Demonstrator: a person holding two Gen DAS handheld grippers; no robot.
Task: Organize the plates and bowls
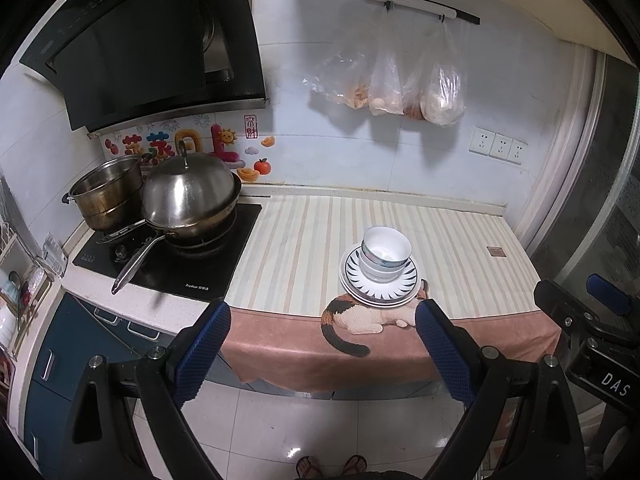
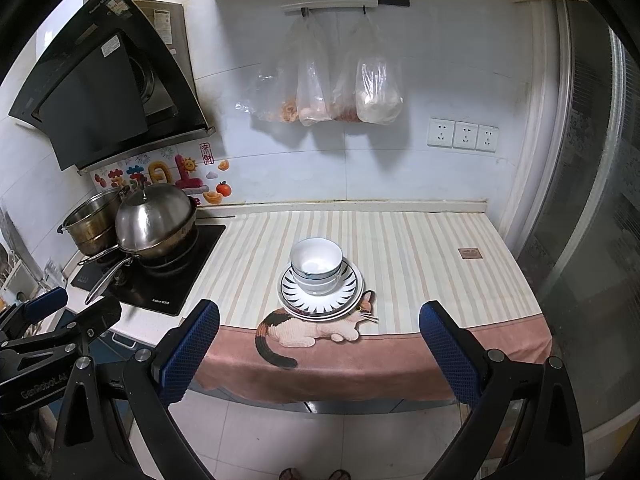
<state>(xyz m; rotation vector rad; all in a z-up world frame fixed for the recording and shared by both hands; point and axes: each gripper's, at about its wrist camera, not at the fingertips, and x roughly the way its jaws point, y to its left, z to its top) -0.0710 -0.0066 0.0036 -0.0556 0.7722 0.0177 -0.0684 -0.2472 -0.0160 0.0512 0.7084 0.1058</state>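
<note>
A stack of white bowls (image 1: 385, 254) (image 2: 316, 266) sits on a stack of plates (image 1: 378, 286) (image 2: 320, 298); the top plate has a dark ray pattern. The stack stands on the striped cloth near the counter's front edge, by the printed cat. My left gripper (image 1: 322, 320) is open and empty, held back from the counter over the floor. My right gripper (image 2: 320, 320) is open and empty, also short of the counter. Each gripper also shows in the other's view: the right one at the right edge (image 1: 592, 320), the left one at the left edge (image 2: 60, 320).
A stove (image 1: 168, 256) (image 2: 156, 276) at the left carries a lidded wok (image 1: 188, 200) (image 2: 154, 220) and a steel pot (image 1: 108, 196) (image 2: 92, 220). A range hood (image 1: 152, 52) hangs above. Plastic bags (image 1: 400, 84) (image 2: 332, 92) hang on the wall. The striped cloth (image 1: 304, 248) (image 2: 420, 264) covers the counter.
</note>
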